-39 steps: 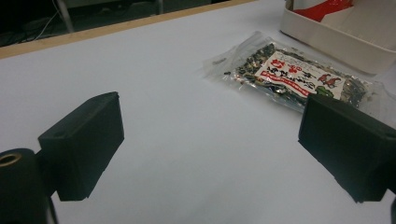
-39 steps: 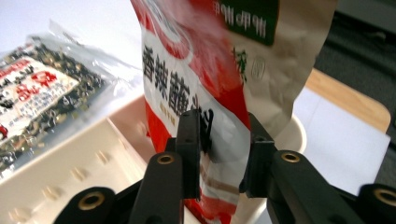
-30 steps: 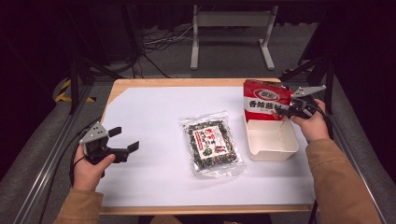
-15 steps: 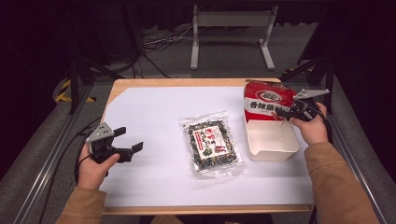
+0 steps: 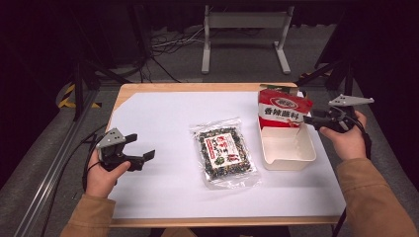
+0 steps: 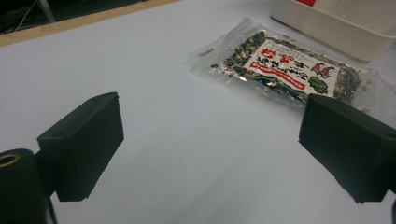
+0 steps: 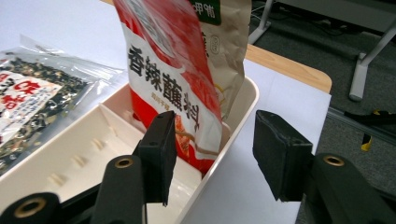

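Standing red packet (image 5: 283, 108) leans inside tray's (image 5: 289, 163) far edge.

White rectangular plastic tray (image 5: 289, 157) sits at the right of the white paper-covered table (image 5: 163, 113); red printed sauce packet (image 5: 281, 109) stands upright in its far end, a tan paper pouch (image 7: 229, 42) right behind it; clear plastic bag of dark dried mix (image 5: 225, 154) lies flat just left of the tray, mid-table

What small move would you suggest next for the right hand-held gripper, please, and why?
Probably draw the right hand-held gripper back off the white plastic bin. Its jaws have just been opening and press on nothing, while the red printed snack bag stands upright in the bin; the clear packet of dark dried food lies on the white sheet.
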{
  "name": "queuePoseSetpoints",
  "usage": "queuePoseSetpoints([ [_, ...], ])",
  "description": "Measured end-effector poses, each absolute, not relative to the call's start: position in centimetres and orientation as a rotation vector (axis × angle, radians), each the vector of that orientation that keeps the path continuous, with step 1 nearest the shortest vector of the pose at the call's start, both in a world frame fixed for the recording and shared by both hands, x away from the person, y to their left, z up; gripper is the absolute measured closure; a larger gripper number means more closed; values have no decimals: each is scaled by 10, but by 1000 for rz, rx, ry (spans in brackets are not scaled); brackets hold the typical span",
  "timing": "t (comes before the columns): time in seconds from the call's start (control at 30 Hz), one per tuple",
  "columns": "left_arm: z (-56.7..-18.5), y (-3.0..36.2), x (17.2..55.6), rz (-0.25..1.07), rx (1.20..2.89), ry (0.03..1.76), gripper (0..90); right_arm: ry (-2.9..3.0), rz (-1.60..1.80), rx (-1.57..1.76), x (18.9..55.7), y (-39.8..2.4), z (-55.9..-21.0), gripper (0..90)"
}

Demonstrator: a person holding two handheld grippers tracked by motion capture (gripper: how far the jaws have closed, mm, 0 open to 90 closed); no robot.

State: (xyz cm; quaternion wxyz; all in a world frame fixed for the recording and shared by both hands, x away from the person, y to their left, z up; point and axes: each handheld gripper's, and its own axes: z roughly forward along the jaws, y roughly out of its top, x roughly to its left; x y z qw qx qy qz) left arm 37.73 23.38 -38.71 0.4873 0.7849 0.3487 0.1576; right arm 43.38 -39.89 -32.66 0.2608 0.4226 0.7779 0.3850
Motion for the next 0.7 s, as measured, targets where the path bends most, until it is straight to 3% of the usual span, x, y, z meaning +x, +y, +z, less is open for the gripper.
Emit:
queuePoseSetpoints([
  [0.57, -385, 222, 375, 330, 1933, 850, 114, 2119, 1217, 1054, 377, -371, -306, 510],
  [0.7, -384, 217, 376, 318, 1920, 975, 95, 2137, 1256, 993, 369, -360, -310, 506],
])
